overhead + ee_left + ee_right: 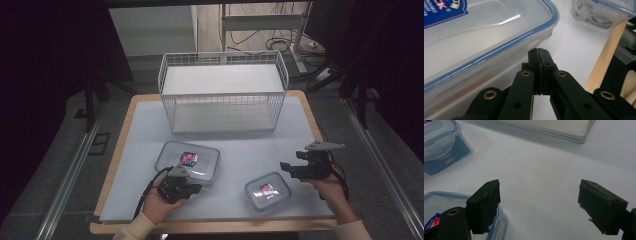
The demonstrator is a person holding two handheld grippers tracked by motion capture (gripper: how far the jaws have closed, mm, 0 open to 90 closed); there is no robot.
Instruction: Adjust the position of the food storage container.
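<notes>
A pale blue mat (230,150) covers a wooden-edged table (120,150) in a dim room, with a white wire basket (223,92) standing at the far side and cables on the floor beyond.

The left gripper (196,189), in the person's left hand (160,205), has its jaws pressed fully together with nothing between them. In the left gripper view the closed tips (539,53) sit just beside the near corner of the large container (187,162); whether they touch its wall cannot be told. The right gripper (284,166), held in the right hand (332,192), has its jaws spread wide and empty, hovering over bare mat; in the right gripper view its left jaw stands above the rim of the small container (267,191).

The large container is a clear rectangular box with a blue-seamed snap lid and a red and blue label, lying flat in front of the basket. The small container looks alike, lies nearer the front edge, between the two grippers.
</notes>
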